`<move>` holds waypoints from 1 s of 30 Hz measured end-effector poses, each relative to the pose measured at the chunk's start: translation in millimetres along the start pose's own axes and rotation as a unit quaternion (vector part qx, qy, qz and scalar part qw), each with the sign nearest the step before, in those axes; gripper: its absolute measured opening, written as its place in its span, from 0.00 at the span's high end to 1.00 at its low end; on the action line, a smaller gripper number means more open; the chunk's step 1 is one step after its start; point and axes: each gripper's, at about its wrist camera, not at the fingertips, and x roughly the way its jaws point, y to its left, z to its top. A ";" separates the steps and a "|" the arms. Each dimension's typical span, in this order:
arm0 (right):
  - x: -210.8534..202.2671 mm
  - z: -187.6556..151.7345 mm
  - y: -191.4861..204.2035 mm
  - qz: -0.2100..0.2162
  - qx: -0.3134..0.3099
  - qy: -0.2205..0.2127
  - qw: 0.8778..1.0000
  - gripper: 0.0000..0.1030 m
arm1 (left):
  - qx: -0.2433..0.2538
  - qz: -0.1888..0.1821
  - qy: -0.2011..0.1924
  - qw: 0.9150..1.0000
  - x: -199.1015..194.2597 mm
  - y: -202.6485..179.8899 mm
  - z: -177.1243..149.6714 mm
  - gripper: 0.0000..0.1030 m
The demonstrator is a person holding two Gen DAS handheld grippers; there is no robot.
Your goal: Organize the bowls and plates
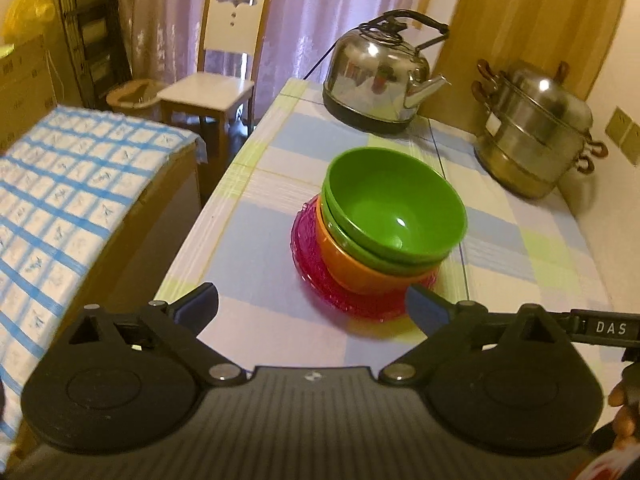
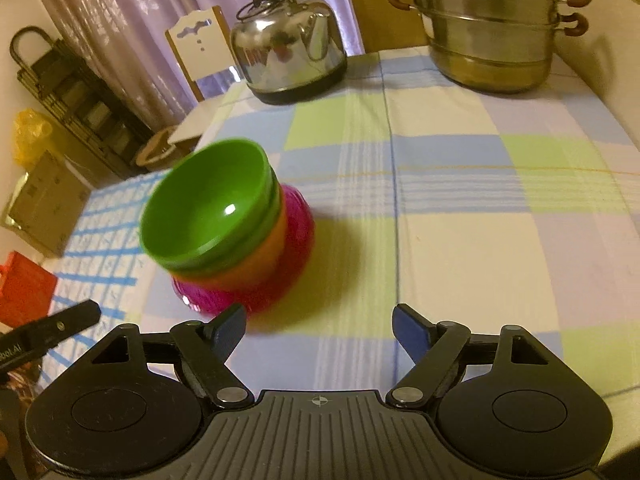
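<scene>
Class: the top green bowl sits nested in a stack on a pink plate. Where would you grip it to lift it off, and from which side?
Grip the rim of the top green bowl, one finger inside and one outside, coming from above on its near side. It sits upright and open, and only its rim stands clear of the bowl beneath.

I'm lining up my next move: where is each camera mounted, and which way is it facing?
Left wrist: on the left gripper, jaws open, looking down across the checked tablecloth at the bowl stack on a pink plate; fingertips show at the right edge.
Right wrist: on the right gripper, jaws open, stack to its left.
Shared: bowl stack, kettle, steamer pot.
</scene>
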 end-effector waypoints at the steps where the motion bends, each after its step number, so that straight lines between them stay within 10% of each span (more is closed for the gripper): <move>1: -2.4 -4.6 -1.4 -0.002 -0.001 0.001 1.000 0.22 | 0.004 0.001 0.002 1.000 -2.2 -2.6 -3.5 0.03; 30: -40.7 -44.6 -9.3 -0.018 -0.032 0.005 0.999 0.22 | 0.048 -0.016 0.053 0.997 -23.8 -39.8 -35.1 0.04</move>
